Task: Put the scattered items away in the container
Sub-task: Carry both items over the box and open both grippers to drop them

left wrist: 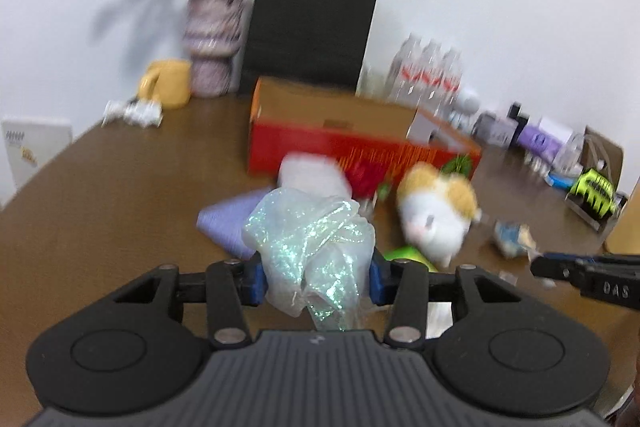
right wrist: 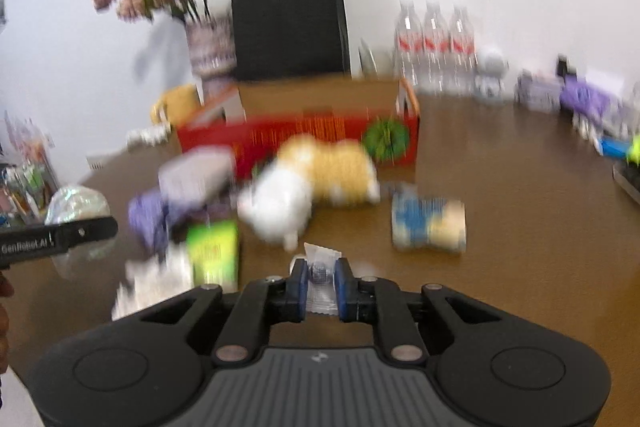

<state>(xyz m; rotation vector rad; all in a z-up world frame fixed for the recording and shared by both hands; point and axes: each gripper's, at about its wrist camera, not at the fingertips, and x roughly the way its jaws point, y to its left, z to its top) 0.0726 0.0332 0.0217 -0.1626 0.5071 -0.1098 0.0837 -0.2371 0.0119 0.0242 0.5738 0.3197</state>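
brown wood-grain desk (left wrist: 100, 195) runs under a white wall, everything smeared by blur. my left tool (left wrist: 316, 279) is half closed, blue pads pressing a crumpled, glittery iridescent bag (left wrist: 312, 247). my right tool (right wrist: 322, 285) is nearly together, clamped on a small clear crinkly packet (right wrist: 320, 267) with a dark bead inside. at twelve o'clock from both sits the red cardboard box (right wrist: 296, 139), open-topped; a fuzzy white-and-tan plush (right wrist: 312, 183) lies just before it, a blue-and-cream roll (right wrist: 428, 225) at two o'clock.
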